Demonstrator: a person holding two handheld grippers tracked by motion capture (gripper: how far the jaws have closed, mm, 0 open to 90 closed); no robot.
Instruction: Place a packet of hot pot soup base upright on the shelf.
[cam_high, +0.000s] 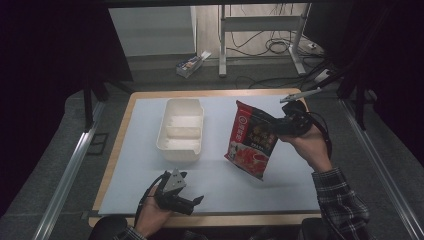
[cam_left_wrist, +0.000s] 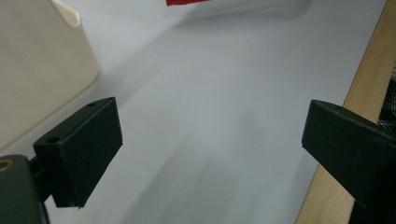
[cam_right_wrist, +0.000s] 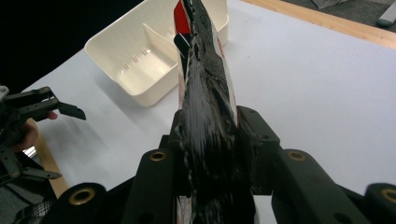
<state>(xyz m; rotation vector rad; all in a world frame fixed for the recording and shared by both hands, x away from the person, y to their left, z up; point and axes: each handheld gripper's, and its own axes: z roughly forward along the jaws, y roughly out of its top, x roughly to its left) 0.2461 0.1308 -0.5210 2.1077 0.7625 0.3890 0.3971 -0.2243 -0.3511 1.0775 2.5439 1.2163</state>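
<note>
From the high view, the right gripper (cam_high: 278, 125) at centre right was clamped on the upper edge of a red and black food pouch (cam_high: 251, 140), which hung tilted in the air over the white mat (cam_high: 145, 150), clear of its surface. The cream divided bin (cam_high: 181, 129) sat just left of the pouch, upper centre, and looked empty. The left gripper (cam_high: 192, 201) waited low at the bottom left, near the front wooden edge, jaws apart and nothing in them.

The left gripper view showed its two black pads spread wide over bare mat, the bin's wall (cam_left_wrist: 42, 65) at the upper left and a sliver of the red pouch (cam_left_wrist: 187, 2) at the top edge.

In the right gripper view the jaws pressed tight on the pouch (cam_right_wrist: 205, 93), seen edge-on, with the bin (cam_right_wrist: 135, 65) beyond it at the upper left and the left gripper (cam_right_wrist: 70, 110) at the far left.

I judged the pick-up done; if the pouch was bound for the bin, carrying it over and letting go were still left.
</note>
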